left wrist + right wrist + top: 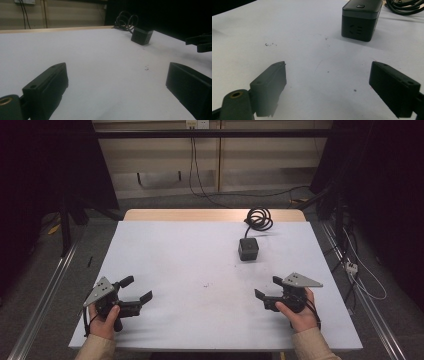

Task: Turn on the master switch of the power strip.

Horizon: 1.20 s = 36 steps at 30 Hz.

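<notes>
The left hand-held gripper [137, 290] sits low over the near left part of the tabletop [190, 260]. A hand [102, 322] holds it from below, and its jaws point toward the middle. The jaws are spread wide apart with nothing between them. In the left gripper view, the left hand-held gripper [117, 82] has only bare white tabletop [87, 55] between its jaws.

The right hand-held gripper [267, 287] sits low over the near right part, held by the other hand [300, 315]. Its jaws point to the middle too. They are also wide apart and hold nothing. In the right gripper view, the right hand-held gripper [328, 80] looks toward the black box [361, 20].

The black box [248, 249] stands on the far right part of the tabletop, well apart from both grippers. A coiled black cable [259, 219] lies just behind it, near the far edge. In the left gripper view the black box [141, 35] is far off.

There is a lot of open white room between the two grippers and in front of the box. The near edge is close to both hands.
</notes>
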Motion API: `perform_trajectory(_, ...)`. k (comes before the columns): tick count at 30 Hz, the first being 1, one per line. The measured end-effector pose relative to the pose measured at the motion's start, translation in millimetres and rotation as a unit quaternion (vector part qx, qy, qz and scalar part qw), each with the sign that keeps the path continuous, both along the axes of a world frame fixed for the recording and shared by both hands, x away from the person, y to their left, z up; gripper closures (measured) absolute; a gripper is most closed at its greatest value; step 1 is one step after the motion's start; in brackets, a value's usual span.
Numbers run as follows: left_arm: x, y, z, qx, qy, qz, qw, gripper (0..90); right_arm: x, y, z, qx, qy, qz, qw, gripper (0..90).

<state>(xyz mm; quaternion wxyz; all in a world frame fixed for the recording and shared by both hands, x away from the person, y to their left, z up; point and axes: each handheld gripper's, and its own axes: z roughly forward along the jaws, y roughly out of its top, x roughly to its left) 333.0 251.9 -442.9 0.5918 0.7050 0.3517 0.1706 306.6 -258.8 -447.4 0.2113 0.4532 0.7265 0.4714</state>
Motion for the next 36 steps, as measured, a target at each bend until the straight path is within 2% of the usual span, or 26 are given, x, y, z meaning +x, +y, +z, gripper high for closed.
perform_trajectory(36,-0.3,-0.6,-0.7,0.004,0.002,0.000,1.0000,3.7,-16.1,-14.3,-1.5,-0.001,0.001,-0.006,1.0000,14.3)
